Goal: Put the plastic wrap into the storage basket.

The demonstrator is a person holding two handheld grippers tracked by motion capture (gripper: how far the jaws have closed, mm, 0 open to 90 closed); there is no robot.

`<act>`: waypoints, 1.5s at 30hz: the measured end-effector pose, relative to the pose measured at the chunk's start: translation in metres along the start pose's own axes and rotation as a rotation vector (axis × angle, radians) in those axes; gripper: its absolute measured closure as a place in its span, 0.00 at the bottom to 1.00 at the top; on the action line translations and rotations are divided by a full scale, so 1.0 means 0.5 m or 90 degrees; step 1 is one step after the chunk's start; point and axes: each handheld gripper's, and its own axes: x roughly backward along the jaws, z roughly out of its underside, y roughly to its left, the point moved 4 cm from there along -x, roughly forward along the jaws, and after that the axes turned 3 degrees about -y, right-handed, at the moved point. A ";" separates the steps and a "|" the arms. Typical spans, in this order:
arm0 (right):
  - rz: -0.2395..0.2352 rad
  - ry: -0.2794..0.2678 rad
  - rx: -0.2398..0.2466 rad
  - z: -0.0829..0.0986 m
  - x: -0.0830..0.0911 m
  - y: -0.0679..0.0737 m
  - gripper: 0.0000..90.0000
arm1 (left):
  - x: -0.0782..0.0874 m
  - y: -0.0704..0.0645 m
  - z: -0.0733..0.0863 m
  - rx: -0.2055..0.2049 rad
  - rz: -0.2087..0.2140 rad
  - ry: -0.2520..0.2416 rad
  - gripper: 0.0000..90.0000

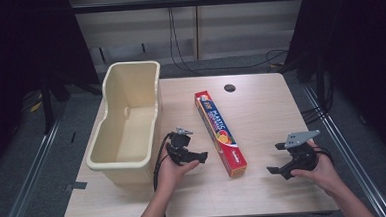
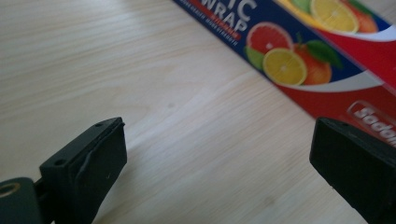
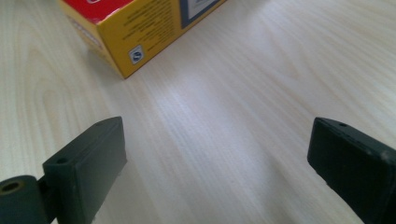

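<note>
On the desk (image 1: 261, 120), plastic wrap box (image 1: 220, 132) lies flat between both grippers, right of the cream tub (image 1: 127, 124). Left gripper (image 1: 202, 158) just beside it, jaws wide apart, empty. Right gripper (image 1: 276, 158) near its end, jaws likewise spread.

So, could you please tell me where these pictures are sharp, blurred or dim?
High view: wooden table evenly lit, surroundings dark. Left gripper view: black jaws blurred, red-and-blue plastic wrap box slightly soft. Right gripper view: jaws blurred, the box's yellow end fairly sharp.
</note>
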 end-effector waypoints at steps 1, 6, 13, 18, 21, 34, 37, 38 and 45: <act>0.001 0.003 -0.001 -0.001 0.001 -0.001 0.05 | -0.003 -0.009 -0.016 -0.010 -0.005 0.004 0.04; 0.012 -0.003 -0.001 -0.008 0.005 -0.004 0.06 | -0.007 -0.019 -0.055 0.004 0.003 0.000 0.05; 0.017 -0.004 0.001 -0.013 0.002 -0.009 0.06 | -0.024 -0.030 -0.096 0.018 0.029 0.023 0.05; 0.028 -0.013 -0.011 -0.013 0.007 -0.014 0.06 | -0.035 -0.031 -0.108 0.024 0.021 0.030 0.04; 0.033 -0.016 -0.010 -0.014 0.011 -0.017 0.06 | -0.039 -0.034 -0.123 0.018 0.020 0.033 0.04; 0.034 -0.015 -0.016 -0.010 0.011 -0.025 0.06 | -0.083 -0.025 -0.167 0.053 -0.001 0.063 0.02; 0.036 -0.018 -0.017 -0.010 0.011 -0.027 0.06 | -0.097 -0.025 -0.171 0.062 -0.002 0.073 0.02; 0.034 -0.017 -0.017 -0.009 0.010 -0.028 0.05 | -0.102 -0.025 -0.174 0.063 -0.008 0.070 0.02; 0.038 -0.016 -0.019 -0.008 0.006 -0.029 0.05 | -0.138 -0.030 -0.185 0.089 -0.019 0.088 0.00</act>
